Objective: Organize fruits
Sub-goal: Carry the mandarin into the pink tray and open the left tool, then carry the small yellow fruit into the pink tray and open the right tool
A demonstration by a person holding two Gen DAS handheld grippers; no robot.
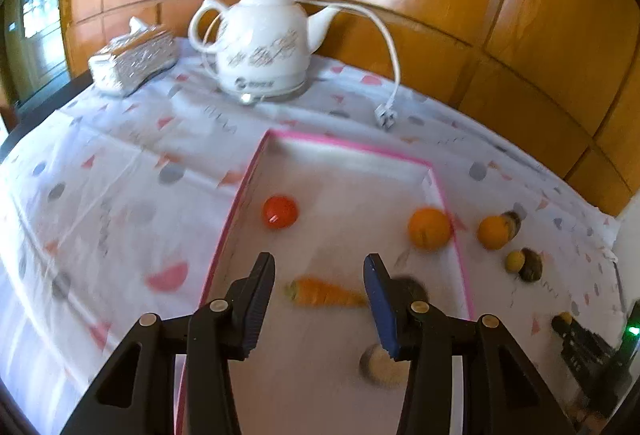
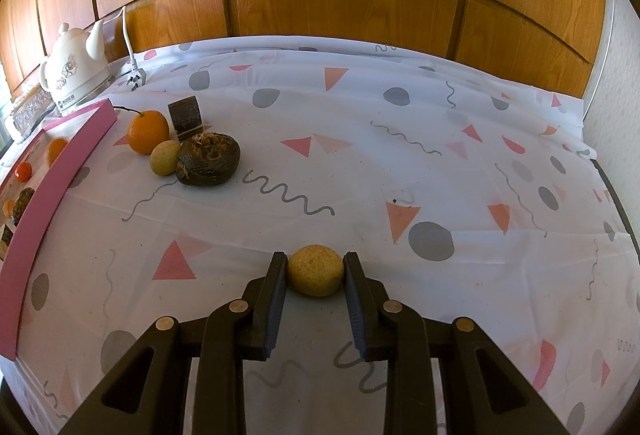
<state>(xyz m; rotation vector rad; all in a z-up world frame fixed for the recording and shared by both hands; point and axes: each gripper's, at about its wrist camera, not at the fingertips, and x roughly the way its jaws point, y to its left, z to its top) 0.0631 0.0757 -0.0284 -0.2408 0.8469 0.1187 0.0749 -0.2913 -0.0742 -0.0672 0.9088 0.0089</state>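
My right gripper (image 2: 315,259) is shut on a small tan round fruit (image 2: 315,270), which rests on the tablecloth between the fingers. My left gripper (image 1: 319,262) is open and empty above a pink-rimmed white tray (image 1: 352,145). In the tray lie a red tomato (image 1: 279,211), an orange (image 1: 429,228), a carrot (image 1: 324,293), a dark fruit (image 1: 412,289) and a tan fruit (image 1: 380,365). Outside the tray, an orange (image 2: 147,131), a small tan fruit (image 2: 165,157) and a dark brown fruit (image 2: 209,159) sit together on the cloth.
A white teapot kettle (image 1: 266,47) with a cord and plug (image 1: 385,117) stands at the back, a tissue box (image 1: 134,61) to its left. A dark box (image 2: 186,117) stands behind the fruits. A wooden panel wall (image 2: 340,7) borders the table.
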